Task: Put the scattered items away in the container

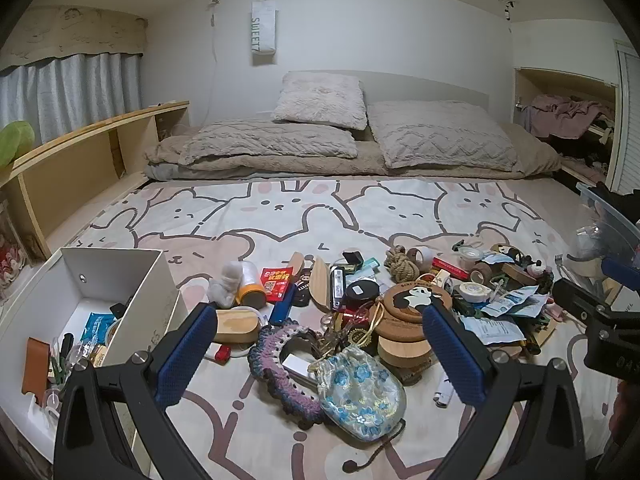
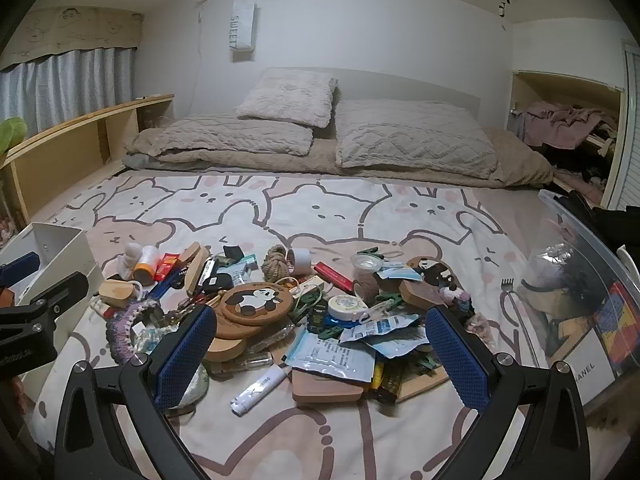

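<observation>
Right now both tongs hang released over the bed: the left tongs (image 1: 320,344) gape above a blue-flowered pouch (image 1: 360,394), the right tongs (image 2: 320,344) above a white tube (image 2: 260,388) and paper sachets (image 2: 332,358). The white box (image 1: 120,276) sits just left of the left tongs, a clear bin (image 2: 580,280) right of the right tongs. I'd take loose edge pieces first, one at a time. Most of the pile overlaps, so lower items stay hidden; the bin's contents blur.
</observation>
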The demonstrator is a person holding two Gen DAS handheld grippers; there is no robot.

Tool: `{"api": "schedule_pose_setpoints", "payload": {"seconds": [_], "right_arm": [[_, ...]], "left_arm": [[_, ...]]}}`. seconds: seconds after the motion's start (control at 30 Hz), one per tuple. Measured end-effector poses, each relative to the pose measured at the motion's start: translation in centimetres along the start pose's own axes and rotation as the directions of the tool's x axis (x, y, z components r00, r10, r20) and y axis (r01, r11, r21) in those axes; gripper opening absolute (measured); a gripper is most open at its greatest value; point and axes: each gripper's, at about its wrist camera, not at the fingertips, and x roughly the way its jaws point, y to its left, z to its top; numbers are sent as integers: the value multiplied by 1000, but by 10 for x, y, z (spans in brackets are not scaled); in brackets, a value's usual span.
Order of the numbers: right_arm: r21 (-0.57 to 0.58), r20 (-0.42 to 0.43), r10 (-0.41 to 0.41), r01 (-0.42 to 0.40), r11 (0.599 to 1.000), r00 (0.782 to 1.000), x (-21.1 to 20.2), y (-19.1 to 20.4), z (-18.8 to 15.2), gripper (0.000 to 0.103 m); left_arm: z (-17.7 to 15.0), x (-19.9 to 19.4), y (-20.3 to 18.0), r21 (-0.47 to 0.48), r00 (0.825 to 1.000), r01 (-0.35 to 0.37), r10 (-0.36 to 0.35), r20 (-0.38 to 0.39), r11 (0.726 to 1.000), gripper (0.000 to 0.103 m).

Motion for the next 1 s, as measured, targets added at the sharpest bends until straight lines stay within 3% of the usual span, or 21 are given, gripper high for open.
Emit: {"api": "schedule_pose_setpoints", "payload": {"seconds": [1.0], "right_arm": [[0, -4, -1, 1, 1000, 1000, -1, -1, -1, 103]], "left_arm": [[2, 0, -2, 5, 1000, -4, 4, -5, 1000, 103]]}}
